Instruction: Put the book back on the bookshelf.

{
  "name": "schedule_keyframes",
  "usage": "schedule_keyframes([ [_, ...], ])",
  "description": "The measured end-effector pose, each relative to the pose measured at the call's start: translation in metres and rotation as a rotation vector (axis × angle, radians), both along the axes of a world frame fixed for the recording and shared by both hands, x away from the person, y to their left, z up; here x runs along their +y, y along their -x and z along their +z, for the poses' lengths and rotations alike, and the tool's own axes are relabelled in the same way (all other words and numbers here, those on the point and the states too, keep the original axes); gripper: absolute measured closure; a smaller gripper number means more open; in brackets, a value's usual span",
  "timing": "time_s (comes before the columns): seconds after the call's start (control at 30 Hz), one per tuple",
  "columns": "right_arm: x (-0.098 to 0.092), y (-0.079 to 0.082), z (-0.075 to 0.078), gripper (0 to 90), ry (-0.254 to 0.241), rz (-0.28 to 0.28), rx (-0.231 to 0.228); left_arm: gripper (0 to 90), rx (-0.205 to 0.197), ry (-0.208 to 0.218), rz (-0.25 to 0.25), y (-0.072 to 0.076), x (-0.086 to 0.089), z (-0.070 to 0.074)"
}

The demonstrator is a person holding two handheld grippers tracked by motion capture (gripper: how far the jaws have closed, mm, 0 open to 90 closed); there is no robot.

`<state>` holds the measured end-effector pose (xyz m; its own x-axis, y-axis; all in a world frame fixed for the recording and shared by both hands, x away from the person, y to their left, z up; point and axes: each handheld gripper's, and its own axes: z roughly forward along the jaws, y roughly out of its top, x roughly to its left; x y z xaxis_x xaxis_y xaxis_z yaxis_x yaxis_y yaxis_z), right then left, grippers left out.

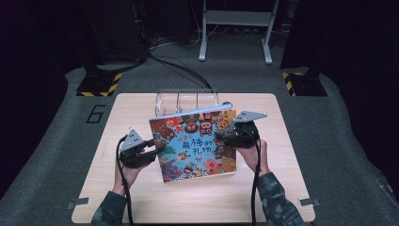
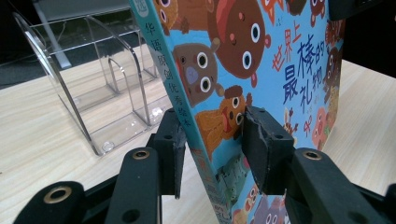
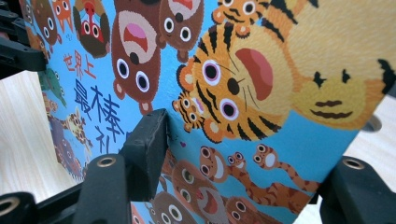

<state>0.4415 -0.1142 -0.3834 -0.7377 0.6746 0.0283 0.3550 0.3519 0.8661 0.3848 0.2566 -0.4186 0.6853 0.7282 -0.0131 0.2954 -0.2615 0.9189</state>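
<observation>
Here, on the left, the left gripper [image 1: 151,151] has hold of a picture book [image 1: 195,143]. In the left gripper view the two black jaws sit on either side of the book's spine edge [image 2: 187,121], one at the back and one on the bright cover. They are closed to a narrow gap, just as thick as the book, and the pads [image 2: 259,140] touch it.

The book is in the middle of the wooden table [image 1: 117,188]. Its far edge is tipped up and its near edge looks to be low, by the table. The cover with the animals faces up toward the person. It is held between both hands, so neither hand is nearer.

Just behind the book stands a clear plastic rack [image 1: 187,101] with slots. In the left gripper view the rack [image 2: 93,93] is off to the left of the jaws, close by and empty. The book's top edge points toward it, so I think the book will go up and back into a slot, standing tall. That is only my guess.

On the right, the right gripper [image 1: 221,135] holds the other side of the book. In the right gripper view one jaw presses on the cover near the tiger [image 3: 243,88], and the other is behind the book's edge. These jaws are narrow too, pinching the book.
</observation>
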Motion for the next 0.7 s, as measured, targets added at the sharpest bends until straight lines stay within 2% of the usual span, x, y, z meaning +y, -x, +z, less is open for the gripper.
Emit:
schedule_keyframes([
  [0.23, -0.0011, 0.0029, -0.0024, 40.0, -0.011, 0.013, -0.044, 62.2, -0.011, 0.004, -0.03, -0.0003, 0.0037, 0.0004],
  [0.4, -0.0028, 0.0046, -0.0032, 40.1, -0.016, 0.02, -0.049, 62.3, -0.002, 0.01, -0.053, -0.001, 0.0043, 0.0011],
  [0.47, -0.0039, 0.0048, -0.0036, 40.5, -0.013, 0.029, -0.056, 61.8, 0.003, 0.028, -0.068, -0.0021, 0.0055, 0.0007],
  [0.57, -0.007, 0.0059, -0.0049, 43.1, -0.027, 0.048, -0.066, 59.9, 0.02, 0.089, -0.103, -0.0047, 0.0093, -0.0017],
  [0.6, -0.0085, 0.0066, -0.0051, 43.7, -0.033, 0.055, -0.072, 59.0, 0.021, 0.113, -0.101, -0.0054, 0.0088, -0.003],
  [0.7, -0.0087, 0.0076, -0.0045, 44.1, -0.033, 0.056, -0.074, 55.7, 0.026, 0.102, -0.111, -0.0057, 0.0084, -0.0025],
])
